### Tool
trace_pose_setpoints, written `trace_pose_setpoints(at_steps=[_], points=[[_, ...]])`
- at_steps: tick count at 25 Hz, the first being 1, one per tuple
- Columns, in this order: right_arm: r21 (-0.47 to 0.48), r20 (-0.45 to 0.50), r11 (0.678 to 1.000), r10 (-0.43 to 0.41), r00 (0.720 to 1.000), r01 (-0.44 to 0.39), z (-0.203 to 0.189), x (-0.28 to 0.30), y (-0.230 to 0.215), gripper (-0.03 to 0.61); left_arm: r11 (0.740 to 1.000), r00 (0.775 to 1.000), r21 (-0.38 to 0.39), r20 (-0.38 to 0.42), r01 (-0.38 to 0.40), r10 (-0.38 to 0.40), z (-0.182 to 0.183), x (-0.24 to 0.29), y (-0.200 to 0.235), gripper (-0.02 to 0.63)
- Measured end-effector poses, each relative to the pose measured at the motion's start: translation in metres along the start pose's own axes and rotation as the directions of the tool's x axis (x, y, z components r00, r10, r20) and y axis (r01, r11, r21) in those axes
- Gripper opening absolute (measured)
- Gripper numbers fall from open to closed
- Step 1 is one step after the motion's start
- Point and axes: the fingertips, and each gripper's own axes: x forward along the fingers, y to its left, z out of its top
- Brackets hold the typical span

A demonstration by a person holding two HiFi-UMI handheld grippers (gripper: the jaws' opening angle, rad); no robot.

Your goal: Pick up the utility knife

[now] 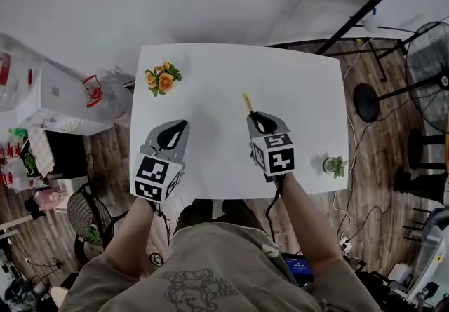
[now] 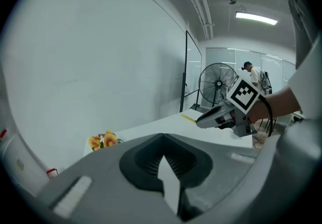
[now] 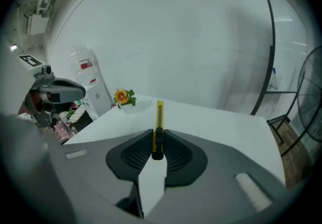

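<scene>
**Pinching the utility knife (image 3: 159,127) in our right gripper (image 3: 157,140)**

We hold the right jaws pressed onto the knife's yellow body near its dark rear end. The rest of the handle sticks straight out ahead of the jaws, over the middle of the white bench (image 3: 216,122). In the head view the yellow tip (image 1: 247,102) shows just beyond the right gripper (image 1: 256,119), pointing toward the far edge. We cannot tell whether the knife rests on the bench (image 1: 295,93) or hangs just clear of it.

Our left gripper (image 2: 162,140) has its jaws pressed together with nothing between them. It hovers over the near left part of the bench (image 1: 179,128), well apart from the knife.

A small bunch of orange flowers (image 1: 162,78) stands at the far left corner. A little green plant (image 1: 335,165) sits near the right edge. A standing fan (image 2: 218,83) is on the floor beyond the bench.
</scene>
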Motion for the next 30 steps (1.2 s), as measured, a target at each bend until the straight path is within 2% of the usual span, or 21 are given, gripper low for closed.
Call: trace_pose_setpoints(at_steps=[3, 7, 11, 16, 19, 22, 24, 27, 30], points=[[-0.044, 0.106, 0.999, -0.004, 0.994, 0.009, 0.048, -0.028, -0.005, 0.091, 1.000, 0.998, 0.023, 0.062, -0.021, 0.019, 0.034, -0.010, 0.009, 0.000], [-0.080, 0.248, 0.996, -0.014, 0.969, 0.035, 0.107, -0.076, -0.006, 0.091, 0.996, 0.985, 0.082, 0.170, -0.047, 0.032, 0.090, -0.030, 0.013, 0.000], [-0.083, 0.388, 0.995, -0.016, 0.922, 0.052, 0.155, -0.124, 0.002, 0.091, 0.993, 0.957, 0.097, 0.289, -0.070, 0.039, 0.145, -0.057, 0.020, 0.000], [-0.092, 0.538, 0.994, -0.006, 0.843, 0.066, 0.198, -0.188, 0.016, 0.091, 0.985, 0.921, 0.140, 0.387, -0.098, 0.037, 0.192, -0.091, 0.015, 0.000], [-0.102, 0.610, 0.991, -0.004, 0.792, 0.084, 0.214, -0.226, 0.021, 0.091, 0.977, 0.908, 0.179, 0.418, -0.120, 0.035, 0.210, -0.108, 0.006, 0.000], [-0.098, 0.676, 0.987, -0.026, 0.737, 0.125, 0.222, -0.261, 0.023, 0.091, 0.968, 0.905, 0.218, 0.425, -0.125, 0.021, 0.220, -0.123, -0.003, 0.000], [-0.085, 0.703, 0.985, -0.046, 0.709, 0.149, 0.222, -0.280, 0.022, 0.091, 0.965, 0.904, 0.234, 0.428, -0.119, 0.008, 0.221, -0.129, -0.009, 0.000], [-0.075, 0.719, 0.983, -0.064, 0.692, 0.169, 0.214, -0.298, 0.020, 0.091, 0.966, 0.902, 0.232, 0.431, -0.116, 0.005, 0.219, -0.135, -0.015, 0.000], [-0.076, 0.713, 0.981, -0.070, 0.697, 0.177, 0.202, -0.308, 0.019, 0.091, 0.968, 0.904, 0.220, 0.428, -0.118, 0.013, 0.215, -0.139, -0.019, 0.000]])
